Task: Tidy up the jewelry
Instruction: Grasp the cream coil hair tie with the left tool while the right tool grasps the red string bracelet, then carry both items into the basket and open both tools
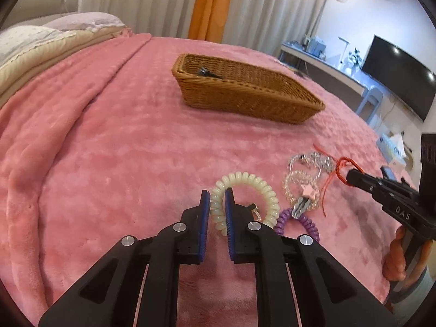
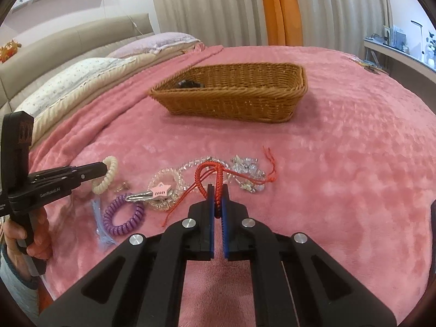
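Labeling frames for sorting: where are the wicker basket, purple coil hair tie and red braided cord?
wicker basket [image 2: 231, 103], right wrist view, front wall.
purple coil hair tie [image 2: 109, 218], right wrist view, left coils.
red braided cord [image 2: 203, 171], right wrist view, loop.

Cream spiral hair tie, purple spiral hair tie, star-tipped clip, clear bead bracelets, red braided cord; beyond, wicker basket on pink blanket.

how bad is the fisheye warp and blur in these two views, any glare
Left wrist view: strong barrel warp, the pink blanket bulges into a dome and black vignette fills the corners; two bright glare spots on the TV screen. Right wrist view: same bulge, the wicker basket slightly soft, the curtains bowed, no obvious glare. Both: soft, even light with faint shadows.
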